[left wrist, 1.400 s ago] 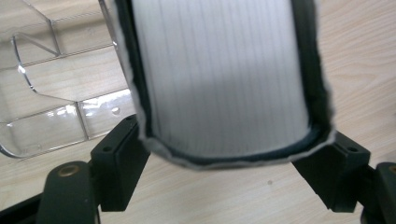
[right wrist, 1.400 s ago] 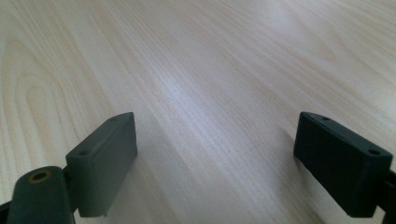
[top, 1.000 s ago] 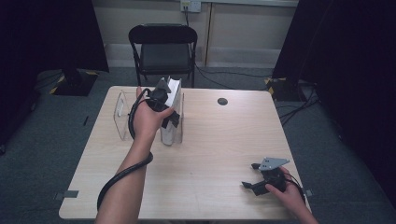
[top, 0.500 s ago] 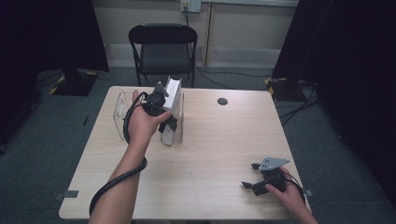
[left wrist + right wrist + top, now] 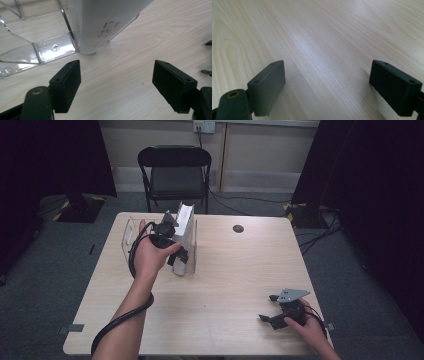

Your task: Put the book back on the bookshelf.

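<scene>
A white flat box stands upright in a clear acrylic rack at the back left of the wooden table. My left gripper is held close against the near side of the box, jaws open with nothing between them. In the left gripper view the box's lower corner and the rack's clear base lie just beyond the open left gripper. My right gripper rests near the table's front right corner. The right gripper is open over bare wood.
A small dark round disc lies at the back middle of the table. A black folding chair stands behind the table. The left gripper's cable loops along the forearm. Dark curtains flank the room on both sides.
The left hand has drawn slightly toward the near left, away from the top of the white box. The right hand has not moved.
</scene>
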### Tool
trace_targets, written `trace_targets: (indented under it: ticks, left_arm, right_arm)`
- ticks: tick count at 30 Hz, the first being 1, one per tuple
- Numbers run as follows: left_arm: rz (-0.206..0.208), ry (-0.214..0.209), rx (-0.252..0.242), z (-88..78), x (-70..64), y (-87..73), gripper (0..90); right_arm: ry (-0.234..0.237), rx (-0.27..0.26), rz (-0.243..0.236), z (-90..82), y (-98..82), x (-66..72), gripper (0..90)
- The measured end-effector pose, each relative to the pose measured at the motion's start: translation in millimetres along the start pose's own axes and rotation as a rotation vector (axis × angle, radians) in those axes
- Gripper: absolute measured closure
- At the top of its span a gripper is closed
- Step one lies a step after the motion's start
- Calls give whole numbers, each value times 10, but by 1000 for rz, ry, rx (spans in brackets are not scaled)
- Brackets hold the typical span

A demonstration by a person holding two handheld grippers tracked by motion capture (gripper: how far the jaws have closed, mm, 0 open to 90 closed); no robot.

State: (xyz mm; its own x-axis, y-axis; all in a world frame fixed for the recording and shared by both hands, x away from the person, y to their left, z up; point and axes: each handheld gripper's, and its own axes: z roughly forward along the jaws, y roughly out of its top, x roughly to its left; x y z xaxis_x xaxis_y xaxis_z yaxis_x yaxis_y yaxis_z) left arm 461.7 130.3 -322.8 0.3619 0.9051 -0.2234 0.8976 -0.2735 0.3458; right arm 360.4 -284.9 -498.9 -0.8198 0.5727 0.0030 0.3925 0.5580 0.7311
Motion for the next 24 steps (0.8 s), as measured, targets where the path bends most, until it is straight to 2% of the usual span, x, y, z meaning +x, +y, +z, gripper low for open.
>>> trace_targets:
  ticks: [8, 14, 15, 19, 24]
  left_arm:
    - [33, -2, 6, 38, -73, -36, 229]
    - [51, -24, 10, 55, -111, -55, 231]
    - [66, -27, 11, 61, -113, -58, 230]
    - [60, -39, 12, 91, -142, -77, 229]
    - [77, -52, 14, 128, -166, -93, 229]
  right_arm:
    - [0, 0, 0, 0, 0, 0, 127]
    - [0, 0, 0, 0, 0, 0, 127]
    - [0, 0, 0, 0, 0, 0, 127]
    - [0, 0, 0, 0, 0, 0, 127]
    - [0, 0, 0, 0, 0, 0, 127]
